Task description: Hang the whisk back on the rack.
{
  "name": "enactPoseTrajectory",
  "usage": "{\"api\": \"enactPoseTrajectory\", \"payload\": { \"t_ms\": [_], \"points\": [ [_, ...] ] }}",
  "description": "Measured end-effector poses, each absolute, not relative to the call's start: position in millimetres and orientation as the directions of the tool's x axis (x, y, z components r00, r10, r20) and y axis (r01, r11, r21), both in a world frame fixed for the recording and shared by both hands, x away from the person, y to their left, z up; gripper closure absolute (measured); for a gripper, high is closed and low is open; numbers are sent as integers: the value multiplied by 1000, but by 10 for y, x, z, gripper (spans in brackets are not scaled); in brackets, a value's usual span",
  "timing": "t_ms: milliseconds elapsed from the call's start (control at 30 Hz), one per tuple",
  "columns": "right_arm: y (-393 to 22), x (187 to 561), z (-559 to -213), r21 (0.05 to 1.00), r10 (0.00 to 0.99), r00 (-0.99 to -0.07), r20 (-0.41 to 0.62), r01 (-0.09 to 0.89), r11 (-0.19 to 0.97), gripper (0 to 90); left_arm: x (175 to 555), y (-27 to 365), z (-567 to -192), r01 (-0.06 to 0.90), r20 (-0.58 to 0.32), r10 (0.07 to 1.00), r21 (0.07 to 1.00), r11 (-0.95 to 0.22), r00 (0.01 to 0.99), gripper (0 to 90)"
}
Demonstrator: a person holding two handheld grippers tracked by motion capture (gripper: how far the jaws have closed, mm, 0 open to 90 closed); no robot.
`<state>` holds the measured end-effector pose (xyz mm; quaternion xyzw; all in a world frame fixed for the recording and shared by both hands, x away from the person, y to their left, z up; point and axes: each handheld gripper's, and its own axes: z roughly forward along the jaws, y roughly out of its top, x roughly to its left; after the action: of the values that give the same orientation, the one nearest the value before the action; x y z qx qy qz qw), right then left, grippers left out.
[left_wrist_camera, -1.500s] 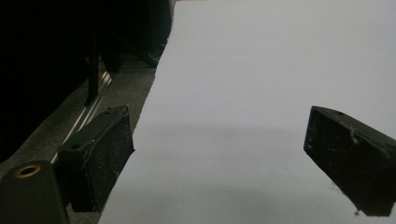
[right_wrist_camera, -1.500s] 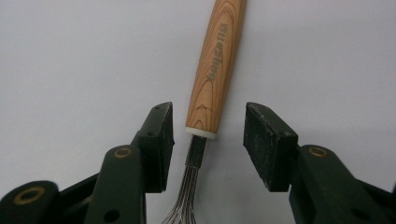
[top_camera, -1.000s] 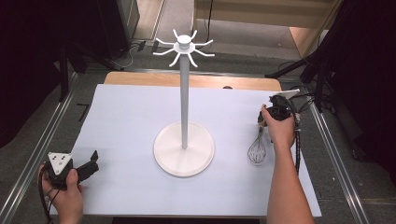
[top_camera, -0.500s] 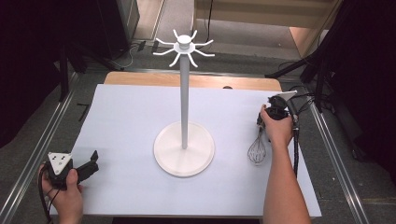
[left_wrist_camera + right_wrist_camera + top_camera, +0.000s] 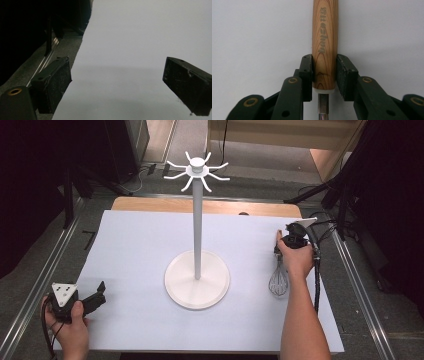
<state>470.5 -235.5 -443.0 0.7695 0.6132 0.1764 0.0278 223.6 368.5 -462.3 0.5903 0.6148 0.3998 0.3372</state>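
- The right gripper (image 5: 324,75) has just been closing; its fingers (image 5: 306,75) are now clamped on the wooden handle of the whisk (image 5: 325,45), near the handle's metal end.
- In the high view the whisk (image 5: 278,282) lies on the white desk (image 5: 135,250) at right of centre, wire head toward the bottom of the frame.
- The left gripper (image 5: 92,300) rests at lower left, fingers (image 5: 52,82) apart over bare desk.
- A white hook stand (image 5: 197,225) stands at centre.
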Motion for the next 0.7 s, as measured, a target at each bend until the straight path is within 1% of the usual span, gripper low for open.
{"api": "enactPoseTrajectory", "payload": {
  "t_ms": [67, 167, 300, 367, 467, 500, 600, 700],
  "points": [
    [-2345, 4686, -4381, 271, 955, 161, 250, 935, -228, 705, 2237, 3683, -4624, 456, 57, 995, 890, -16, -77, 90],
    [-2348, 4657, -4331, 290, 952, 154, 263, 929, -231, 706, 2239, 3681, -4625, 456, 59, 995, 890, -17, -78, 90],
    [-2338, 4627, -4289, 316, 957, 136, 257, 924, -216, 706, 2239, 3679, -4625, 456, 59, 995, 890, -18, -76, 90],
    [-2319, 4602, -4247, 341, 959, 113, 261, 918, -201, 706, 2238, 3681, -4624, 458, 59, 995, 889, -18, -75, 90],
    [-2291, 4587, -4215, 352, 959, 91, 268, 917, -186, 707, 2241, 3680, -4625, 457, 59, 995, 889, -18, -76, 90],
    [-2254, 4561, -4174, 384, 962, 62, 267, 909, -165, 707, 2242, 3680, -4625, 458, 59, 995, 889, -18, -77, 90],
    [-2220, 4541, -4141, 400, 962, 45, 270, 903, -155, 707, 2242, 3682, -4624, 459, 59, 995, 888, -18, -76, 90],
    [-2178, 4486, -4065, 454, 962, 6, 273, 881, -134, 707, 2242, 3683, -4625, 458, 58, 995, 889, -18, -75, 90]
  ]
}}
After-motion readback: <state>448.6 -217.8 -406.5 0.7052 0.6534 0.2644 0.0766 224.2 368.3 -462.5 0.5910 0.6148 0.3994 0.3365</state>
